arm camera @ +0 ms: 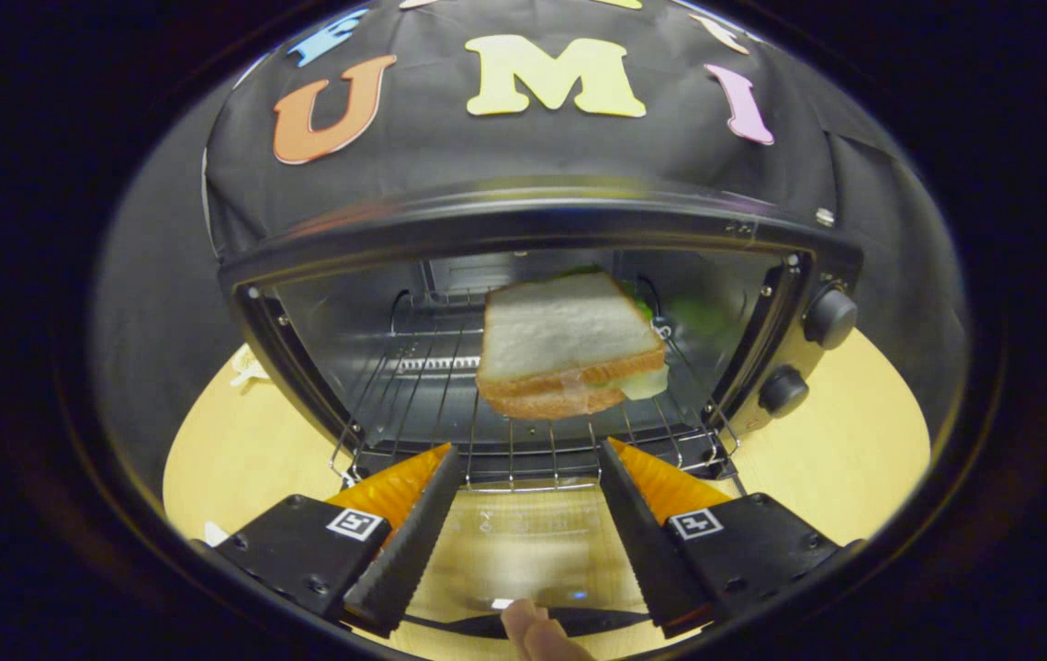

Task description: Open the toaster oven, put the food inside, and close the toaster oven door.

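1. Pale wooden tabletop (854, 441) runs under everything, with black cloth hanging behind as the booth wall.
2. My gripper (531, 468) points straight at the toaster oven (523, 229), its two fingers spread wide apart with nothing between them but the glass below.
3. The oven door (523, 542) is dropped fully open and lies flat beneath my fingers, its glass pane showing the wood through it.
4. The sandwich (569, 344) sits inside the oven on the wire rack (432, 404), just ahead of my fingertips and beyond the rack's front edge; white bread on top, a bit of green and pale filling peeking out at its right side.
5. My fingers touch neither the sandwich nor the rack.
6. Two round knobs (828, 317) sit one above the other on the oven's right-hand panel.
7. A fingertip (537, 633) of my hand shows close in, below the door's near edge.
8. Some small pale object (248, 367) lies on the table left of the oven; I cannot tell what it is.
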